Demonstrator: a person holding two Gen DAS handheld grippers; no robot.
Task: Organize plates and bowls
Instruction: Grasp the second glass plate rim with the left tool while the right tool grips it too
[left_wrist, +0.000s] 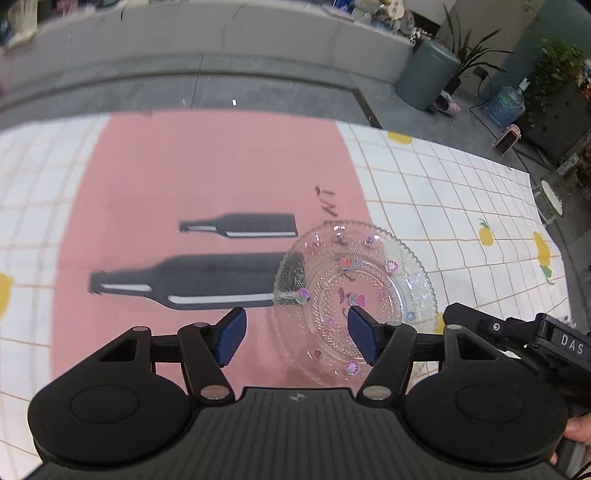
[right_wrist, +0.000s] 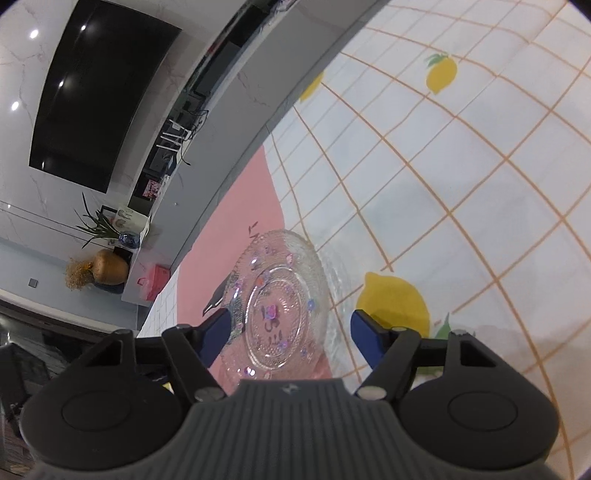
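Clear glass plate (left_wrist: 354, 295) w/ small flower decals lies flat on tablecloth (left_wrist: 461, 192), straddling pink patch & white lemon grid. Left gripper (left_wrist: 295, 332) above plate's near-left rim, jaws spread, nothing pinched. Right gripper (right_wrist: 290, 332) over same plate, jaws spread, empty. Black bottle prints (left_wrist: 192, 284) left of plate.

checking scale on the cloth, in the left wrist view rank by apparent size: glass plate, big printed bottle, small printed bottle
1. Big printed bottle, though the glass plate looks nearly as large, so that order is unsure.
2. Glass plate.
3. Small printed bottle, clearly smallest.

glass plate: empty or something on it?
Empty. The glass plate lies flat on the tablecloth; only its flower decals and the cloth's print show through.
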